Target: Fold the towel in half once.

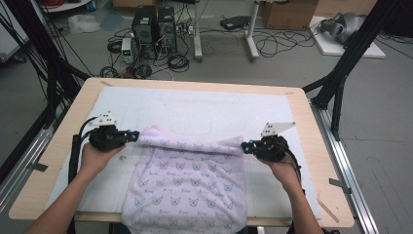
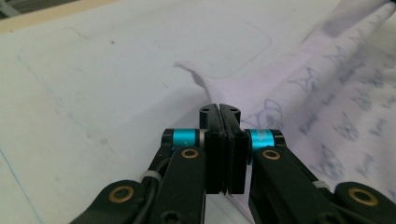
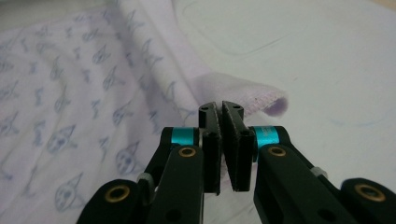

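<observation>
Soft lilac cloth (image 1: 187, 180) with printed fox faces lay on the white-matted desk (image 1: 204, 109), near edge overhanging. Left hand-held gripper (image 1: 134, 135) and right hand-held gripper (image 1: 245, 146) each pinched a folded corner, jaws closed.

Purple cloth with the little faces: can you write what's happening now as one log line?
left gripper: shut on purple cloth corner | right gripper: shut on opposite corner | cloth: top edge lifted, rest on white mat

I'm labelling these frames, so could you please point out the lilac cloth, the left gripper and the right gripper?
lilac cloth (image 1: 187, 180), high view, printed middle.
left gripper (image 1: 135, 135), high view, jaw tips at the cloth's corner.
right gripper (image 1: 245, 146), high view, jaw tips at the opposite corner.
</observation>
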{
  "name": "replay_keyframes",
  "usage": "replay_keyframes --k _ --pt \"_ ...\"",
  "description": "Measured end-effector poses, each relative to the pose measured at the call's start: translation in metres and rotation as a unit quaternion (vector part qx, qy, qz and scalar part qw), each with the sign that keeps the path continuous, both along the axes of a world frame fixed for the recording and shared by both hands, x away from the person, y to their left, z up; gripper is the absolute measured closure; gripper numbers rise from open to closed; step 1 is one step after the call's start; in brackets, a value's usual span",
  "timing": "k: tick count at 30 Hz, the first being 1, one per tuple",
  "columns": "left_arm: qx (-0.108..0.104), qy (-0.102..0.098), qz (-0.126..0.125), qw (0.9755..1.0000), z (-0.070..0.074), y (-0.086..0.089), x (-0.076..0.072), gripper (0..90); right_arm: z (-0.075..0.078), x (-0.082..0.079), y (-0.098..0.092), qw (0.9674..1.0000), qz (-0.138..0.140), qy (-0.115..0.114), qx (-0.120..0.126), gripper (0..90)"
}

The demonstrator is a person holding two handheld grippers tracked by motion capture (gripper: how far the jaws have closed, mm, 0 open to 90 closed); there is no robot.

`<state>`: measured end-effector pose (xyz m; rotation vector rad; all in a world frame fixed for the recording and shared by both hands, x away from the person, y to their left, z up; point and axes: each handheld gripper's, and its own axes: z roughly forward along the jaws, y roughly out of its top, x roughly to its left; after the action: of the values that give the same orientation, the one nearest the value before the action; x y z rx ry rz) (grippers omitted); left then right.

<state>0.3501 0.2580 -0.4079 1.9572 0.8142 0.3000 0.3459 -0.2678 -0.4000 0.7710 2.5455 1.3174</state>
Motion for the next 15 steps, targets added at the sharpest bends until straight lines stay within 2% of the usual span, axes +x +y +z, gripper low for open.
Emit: replay_keyframes --k 2,5,7,8,9,11,13,15 --pt "0.005 0.011 -0.007 0.9999 -0.009 0.005 -0.014 88.4 -0.009 -0.010 0.000 0.9999 0.005 0.009 -0.010 86.1" --pt "0.005 0.029 -0.020 0.9994 -0.021 0.007 -0.025 88.2 -0.023 -0.020 -0.001 0.9995 0.008 0.029 -0.010 85.4" --pt "0.024 0.038 -0.030 0.9986 -0.026 0.006 -0.027 86.7 -0.030 -0.023 -0.002 0.9989 0.013 0.041 -0.016 77.7" --pt "0.030 0.038 -0.030 0.9984 -0.026 0.005 -0.027 81.7 -0.031 -0.023 -0.003 0.9986 0.011 0.047 -0.020 71.0" --pt "0.031 0.039 -0.027 0.9984 -0.025 0.004 -0.026 73.1 -0.031 -0.023 -0.004 0.9986 0.007 0.050 -0.018 66.7" --pt "0.032 0.029 -0.018 0.9989 -0.019 0.003 -0.023 62.7 -0.025 -0.023 -0.007 0.9992 -0.003 0.040 -0.005 59.3" --pt "0.033 0.025 -0.016 0.9990 -0.012 0.001 -0.018 58.1 -0.018 -0.019 -0.008 0.9992 -0.023 0.032 0.001 51.4" --pt "0.030 0.024 -0.013 0.9992 -0.007 -0.004 -0.011 54.0 -0.012 -0.012 -0.008 0.9993 -0.028 0.025 0.001 49.7"
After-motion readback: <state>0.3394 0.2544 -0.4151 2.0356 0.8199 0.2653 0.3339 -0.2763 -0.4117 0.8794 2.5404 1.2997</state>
